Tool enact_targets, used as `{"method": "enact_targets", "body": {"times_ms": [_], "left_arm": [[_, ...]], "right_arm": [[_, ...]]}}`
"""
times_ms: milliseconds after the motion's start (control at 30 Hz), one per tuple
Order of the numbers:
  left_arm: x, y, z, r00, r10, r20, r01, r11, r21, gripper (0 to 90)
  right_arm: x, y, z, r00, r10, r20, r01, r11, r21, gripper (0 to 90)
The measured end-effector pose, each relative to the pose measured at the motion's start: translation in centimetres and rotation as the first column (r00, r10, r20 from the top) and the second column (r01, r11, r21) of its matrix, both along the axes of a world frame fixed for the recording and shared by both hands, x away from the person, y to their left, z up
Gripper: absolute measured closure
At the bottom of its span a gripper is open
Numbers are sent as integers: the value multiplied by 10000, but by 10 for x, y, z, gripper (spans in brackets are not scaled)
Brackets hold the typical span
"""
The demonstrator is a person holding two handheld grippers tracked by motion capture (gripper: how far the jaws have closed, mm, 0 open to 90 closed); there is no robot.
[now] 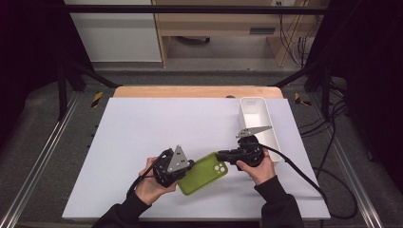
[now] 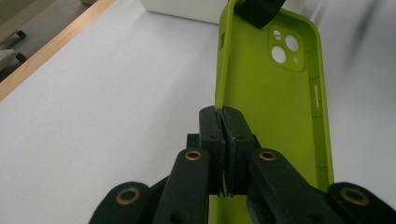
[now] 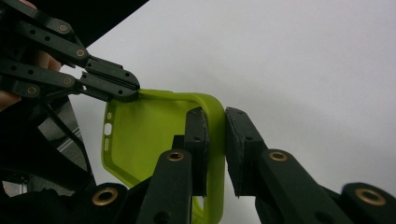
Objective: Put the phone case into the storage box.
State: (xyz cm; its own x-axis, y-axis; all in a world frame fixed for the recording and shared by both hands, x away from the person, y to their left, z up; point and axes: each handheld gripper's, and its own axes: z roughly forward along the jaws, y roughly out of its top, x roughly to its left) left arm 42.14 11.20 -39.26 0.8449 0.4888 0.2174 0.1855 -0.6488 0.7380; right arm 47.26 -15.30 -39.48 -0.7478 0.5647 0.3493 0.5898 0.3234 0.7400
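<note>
**Case gripped at both ends, not yet binned**

Green phone case (image 1: 203, 173) sits near the front middle of the white table (image 1: 142, 137), between both tools. Left gripper (image 2: 224, 149) jaws pinched tight on one side wall. Right gripper (image 3: 215, 154) jaws straddle the camera-end corner, clamped or nearly so. My read: pickup secured. If the white bin (image 1: 259, 124) beside the right hand is the target, transfer is still to do.

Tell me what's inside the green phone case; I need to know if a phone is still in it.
The green phone case is hollow: bare inner back and open camera holes show, no phone. The left tool and right tool each pinch its rim, hiding small parts of it.
</note>
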Motion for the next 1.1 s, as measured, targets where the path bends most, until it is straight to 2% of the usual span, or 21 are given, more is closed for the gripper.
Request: {"method": "enact_targets", "body": {"times_ms": [267,400,633,833,900,1033,1100], "left_arm": [[-1,-1,0,10000,-38,30,38,10000,-17,875],[-1,-2,0,10000,-6,48,6,10000,-8,866],[2,-2,-3,10000,49,13,-49,9996,-292,819],[5,4,1,9998,194,94,-182,9931,-1160,693],[7,8,2,9994,321,116,-299,9877,-1537,638],[11,16,4,9977,655,172,-608,9778,-2005,526],[14,21,5,9964,849,75,-810,9704,-2276,468]], "right_arm": [[-1,-1,2,10000,-67,-67,67,10000,-19,805],[-1,-2,3,9999,-90,72,89,9999,60,806],[-2,-3,4,9995,-183,247,184,9998,-27,808],[-2,-7,8,9975,-464,540,464,9989,13,807],[-2,-8,9,9963,-565,650,569,9984,-49,806],[-2,-11,12,9937,-715,863,729,9972,-140,806],[-3,-13,14,9923,-759,975,781,9968,-183,805]]}}
